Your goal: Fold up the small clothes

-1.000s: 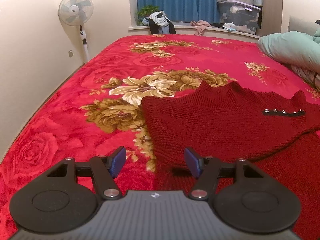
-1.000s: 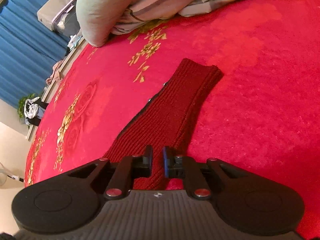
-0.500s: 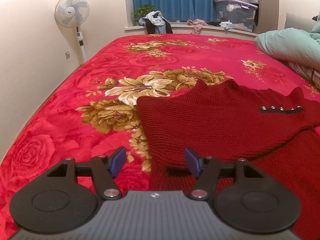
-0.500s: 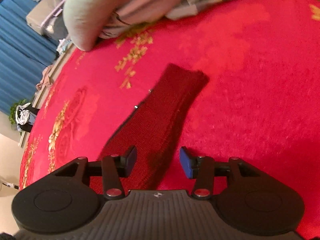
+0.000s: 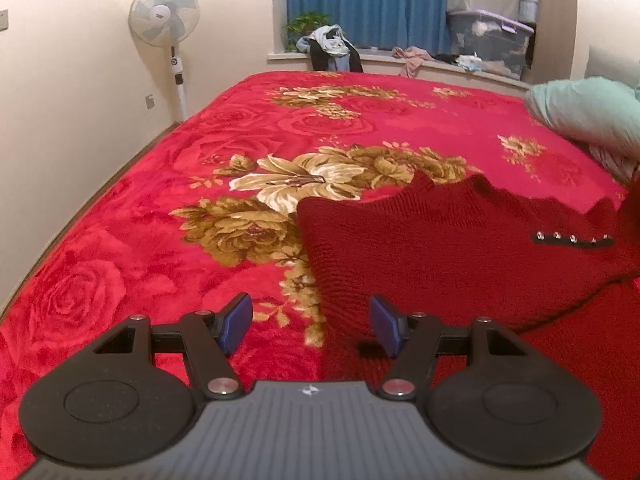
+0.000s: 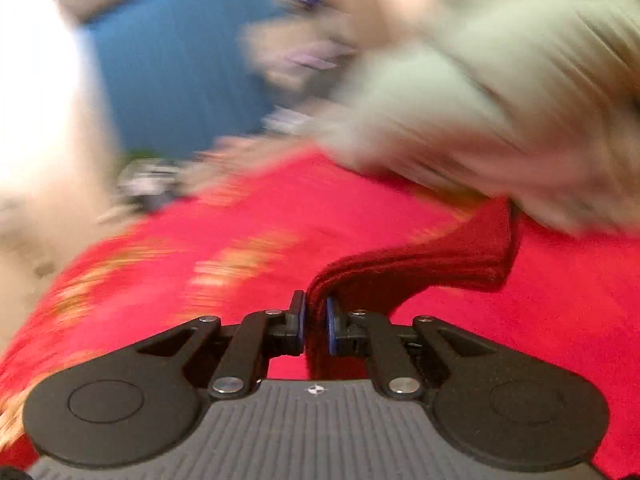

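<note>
A dark red knitted sweater (image 5: pixel 440 248) lies flat on the red floral bedspread (image 5: pixel 200 248), with a black button strip (image 5: pixel 572 239) near its right side. My left gripper (image 5: pixel 310 326) is open, low over the sweater's left edge, holding nothing. In the blurred right wrist view, my right gripper (image 6: pixel 315 326) is shut on the sweater's sleeve (image 6: pixel 420 272), which rises off the bed and arches away to the right.
A pale green pillow (image 5: pixel 592 116) and bedding lie at the bed's right. A standing fan (image 5: pixel 166 20) is by the left wall. A window sill with clothes (image 5: pixel 332 50) and storage boxes (image 5: pixel 488 36) is behind the bed.
My right gripper opened, then shut on the sleeve and lifted it while swinging fast. My left gripper stayed open and nearly still.
</note>
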`<action>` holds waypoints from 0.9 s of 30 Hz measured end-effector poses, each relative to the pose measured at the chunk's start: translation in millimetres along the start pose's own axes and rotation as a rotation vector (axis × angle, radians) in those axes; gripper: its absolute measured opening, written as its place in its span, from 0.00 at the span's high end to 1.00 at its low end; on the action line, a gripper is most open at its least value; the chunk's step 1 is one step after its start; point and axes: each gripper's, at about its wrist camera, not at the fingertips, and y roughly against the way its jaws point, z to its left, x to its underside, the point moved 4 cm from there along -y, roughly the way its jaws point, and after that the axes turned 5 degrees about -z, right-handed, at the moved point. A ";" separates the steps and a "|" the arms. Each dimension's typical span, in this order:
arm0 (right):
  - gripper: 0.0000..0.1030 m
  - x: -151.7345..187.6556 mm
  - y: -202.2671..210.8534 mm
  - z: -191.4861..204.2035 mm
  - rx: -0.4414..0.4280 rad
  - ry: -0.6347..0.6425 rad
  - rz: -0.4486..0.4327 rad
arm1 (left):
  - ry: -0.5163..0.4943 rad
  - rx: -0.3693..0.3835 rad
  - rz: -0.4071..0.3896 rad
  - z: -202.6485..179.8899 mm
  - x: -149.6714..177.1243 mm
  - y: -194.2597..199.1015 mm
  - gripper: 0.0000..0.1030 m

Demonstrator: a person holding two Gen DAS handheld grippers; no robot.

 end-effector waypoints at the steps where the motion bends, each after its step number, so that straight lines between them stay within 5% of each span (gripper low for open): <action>1: 0.90 -0.7 12.6 38.9 -0.096 0.043 -0.012 | 0.004 -0.004 -0.002 1.7 -0.6 1.6 0.32; 5: 0.89 35.2 52.6 177.1 -0.461 0.098 0.063 | 0.035 -0.014 0.004 9.7 0.3 5.6 0.32; 8: 0.87 93.2 57.5 236.5 -0.593 0.105 0.266 | 0.067 -0.016 0.016 16.8 2.4 5.5 0.32; 11: 0.87 129.0 64.6 246.8 -0.583 0.171 0.411 | 0.103 0.008 0.031 21.6 5.7 4.3 0.38; 14: 0.85 118.4 82.3 222.7 -0.554 0.141 0.450 | 0.150 0.092 0.032 19.7 7.2 3.2 0.71; 18: 0.78 90.1 105.0 187.0 -0.434 0.133 0.445 | 0.279 0.234 0.077 10.6 10.0 -6.4 0.71; 21: 0.74 80.3 112.6 161.1 -0.360 0.062 0.405 | 0.401 0.372 0.200 -1.8 21.8 -26.1 0.71; 27: 0.71 108.5 98.8 122.8 -0.260 0.003 0.382 | 0.480 0.318 0.301 -5.6 38.4 -48.6 0.66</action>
